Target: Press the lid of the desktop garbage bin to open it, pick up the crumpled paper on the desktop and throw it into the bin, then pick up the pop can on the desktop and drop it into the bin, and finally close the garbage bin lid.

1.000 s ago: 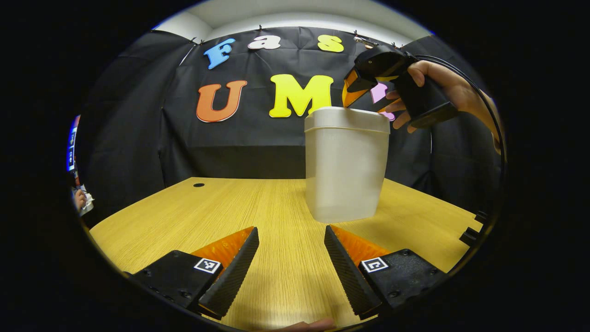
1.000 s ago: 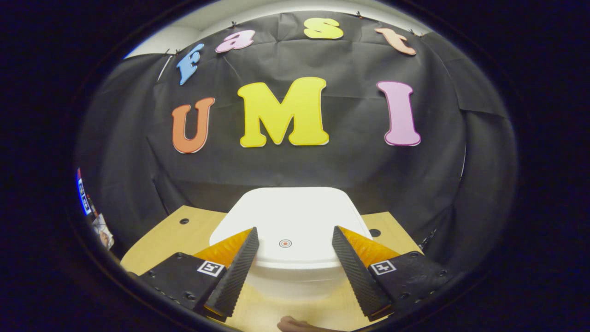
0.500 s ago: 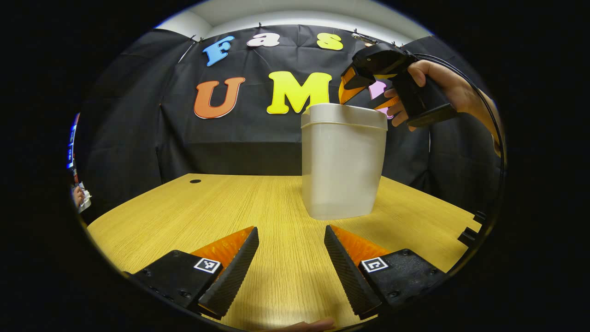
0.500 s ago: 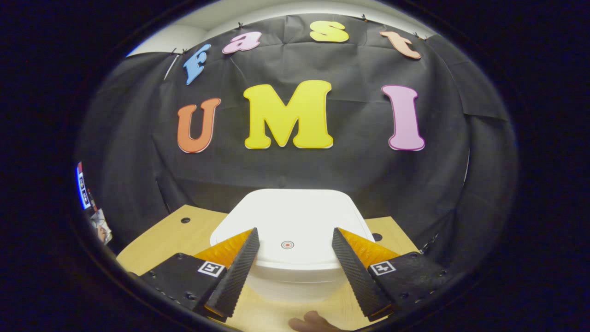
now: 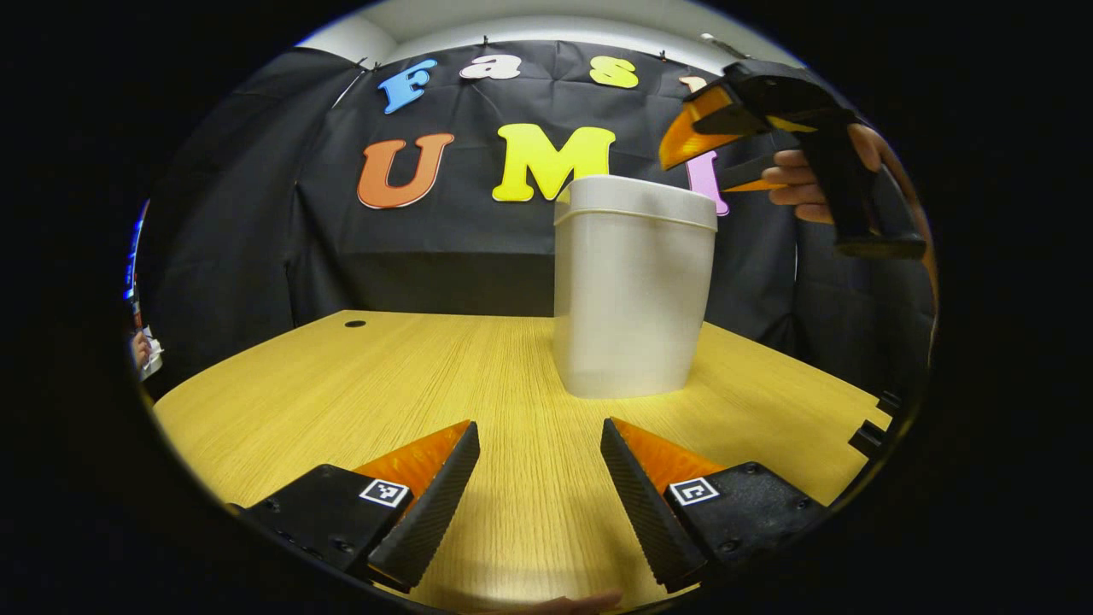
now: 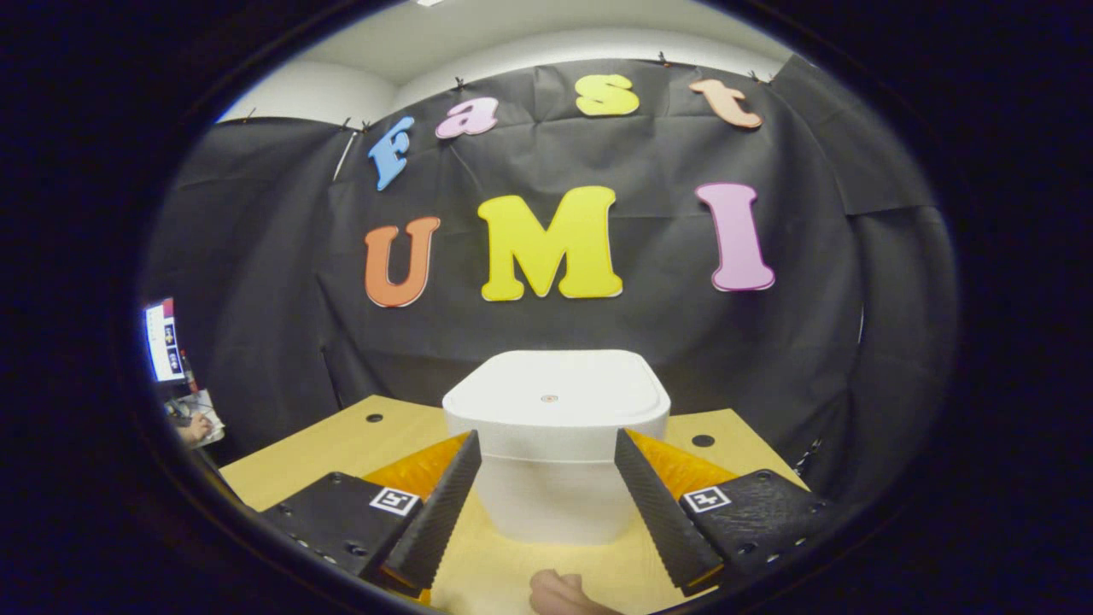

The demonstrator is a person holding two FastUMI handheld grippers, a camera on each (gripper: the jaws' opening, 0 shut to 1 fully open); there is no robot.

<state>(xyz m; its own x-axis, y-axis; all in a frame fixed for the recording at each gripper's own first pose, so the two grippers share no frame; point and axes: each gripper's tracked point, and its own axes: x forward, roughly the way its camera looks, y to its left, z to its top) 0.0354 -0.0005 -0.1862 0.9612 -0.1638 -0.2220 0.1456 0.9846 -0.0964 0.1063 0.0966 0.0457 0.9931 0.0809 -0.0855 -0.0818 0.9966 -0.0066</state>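
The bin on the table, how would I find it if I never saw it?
Look at the yellow wooden table before the black cloth wall. The bin stands upright on it, a tall white tub. Its flat lid is shut, with a small round mark in the middle.

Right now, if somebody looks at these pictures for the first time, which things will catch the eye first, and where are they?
The white garbage bin stands upright on the wooden desktop with its lid shut. In the left gripper view, the right gripper is held by a hand in the air, above and to the right of the bin. The left gripper is low over the desktop, jaws open.
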